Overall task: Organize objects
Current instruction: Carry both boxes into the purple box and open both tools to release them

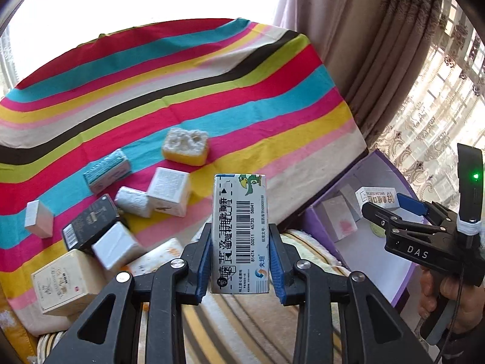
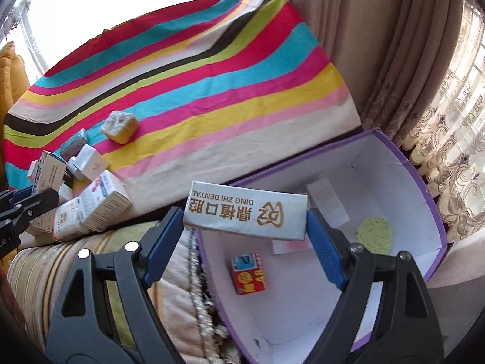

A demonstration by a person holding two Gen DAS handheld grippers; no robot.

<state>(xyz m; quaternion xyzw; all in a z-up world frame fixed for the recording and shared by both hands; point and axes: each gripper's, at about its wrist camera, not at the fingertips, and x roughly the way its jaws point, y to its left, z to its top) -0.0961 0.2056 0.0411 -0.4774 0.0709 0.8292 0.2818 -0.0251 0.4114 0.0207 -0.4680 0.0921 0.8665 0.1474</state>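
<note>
The left gripper (image 1: 239, 261) is squeezed tight on a tall white box with a bar code and a green bird (image 1: 241, 233); the box stands upright between the blue pads (image 1: 203, 268), up in the air over the near edge of the striped cloth (image 1: 188, 91); the right gripper (image 2: 245, 236) is spread wide, yet its blue pads (image 2: 326, 253) press on both ends of a long white box with gold letters (image 2: 247, 214); that box lies flat across the jaws and hangs over the near left edge of the purple box (image 2: 424, 188).

The purple box is open and white inside; on its floor lie a small red box (image 2: 249, 274), a round green sponge (image 2: 375, 231) near the far right wall, and a white box (image 2: 326, 201) near the far wall; there is also a pale thing with a pink smudge under the held box, maybe another box, but it is mostly hidden.

On the striped cloth, near its left edge, many small boxes lie in a pile; a yellow sponge with a white top (image 1: 185, 147) sits a bit apart from them, closer to the middle of the cloth; a blue-topped box (image 1: 107, 170), a white cube box (image 1: 169, 192) and a black box (image 1: 91, 226) lie close together; a cream box (image 1: 65, 282) sits at the near left corner of the cloth.

A hand (image 1: 448, 300) holds the handle of the right gripper; curtains (image 2: 394, 60) hang behind the purple box.
</note>
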